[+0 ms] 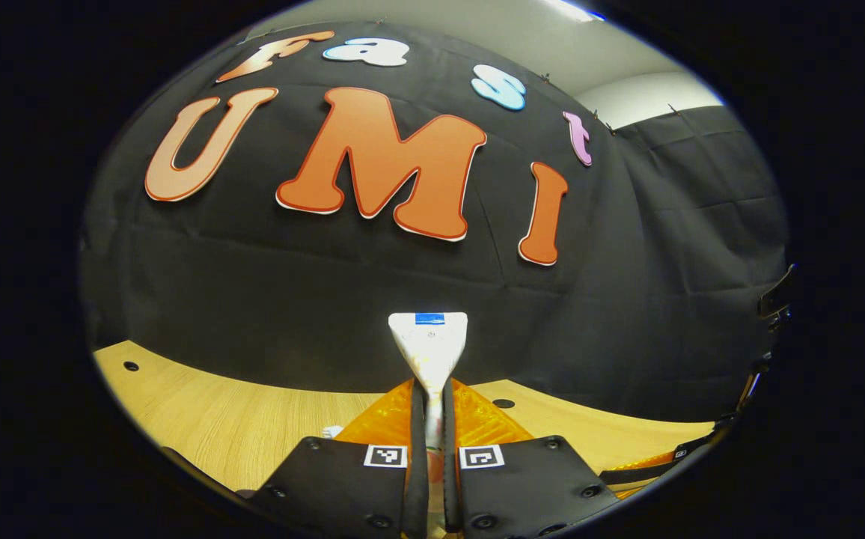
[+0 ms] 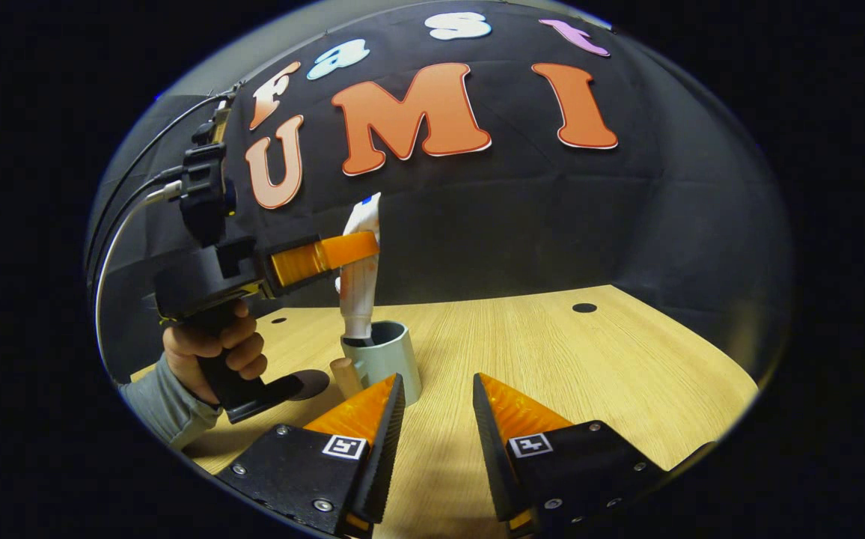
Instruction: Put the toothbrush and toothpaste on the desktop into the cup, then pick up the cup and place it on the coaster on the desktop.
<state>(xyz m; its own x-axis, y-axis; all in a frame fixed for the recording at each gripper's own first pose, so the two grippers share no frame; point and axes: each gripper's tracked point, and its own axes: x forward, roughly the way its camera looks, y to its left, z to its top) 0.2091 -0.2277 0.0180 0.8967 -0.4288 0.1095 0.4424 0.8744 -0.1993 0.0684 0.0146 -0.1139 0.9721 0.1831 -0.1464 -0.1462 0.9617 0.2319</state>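
In the left gripper view my left gripper (image 1: 432, 388) is shut on a white toothpaste tube (image 1: 429, 344), whose flat crimped end points up. The right gripper view shows the same left gripper (image 2: 369, 251), held by a hand (image 2: 212, 352), keeping the toothpaste tube (image 2: 358, 284) upright with its lower end inside a grey-green cup (image 2: 387, 359). The cup has a wooden handle (image 2: 344, 376) and stands on the wooden table (image 2: 590, 374). A dark round coaster (image 2: 313, 383) lies just left of the cup, partly behind the left gripper's grip. My right gripper (image 2: 438, 383) hovers open just in front of the cup, with nothing between its fingers.
The table has small dark holes (image 2: 584, 308) in its top. Bare wood stretches to the right of the cup. A grey sleeve (image 2: 163, 408) rests low at the left. A small white object (image 1: 333, 431) peeks out beside the left finger; I cannot tell what it is.
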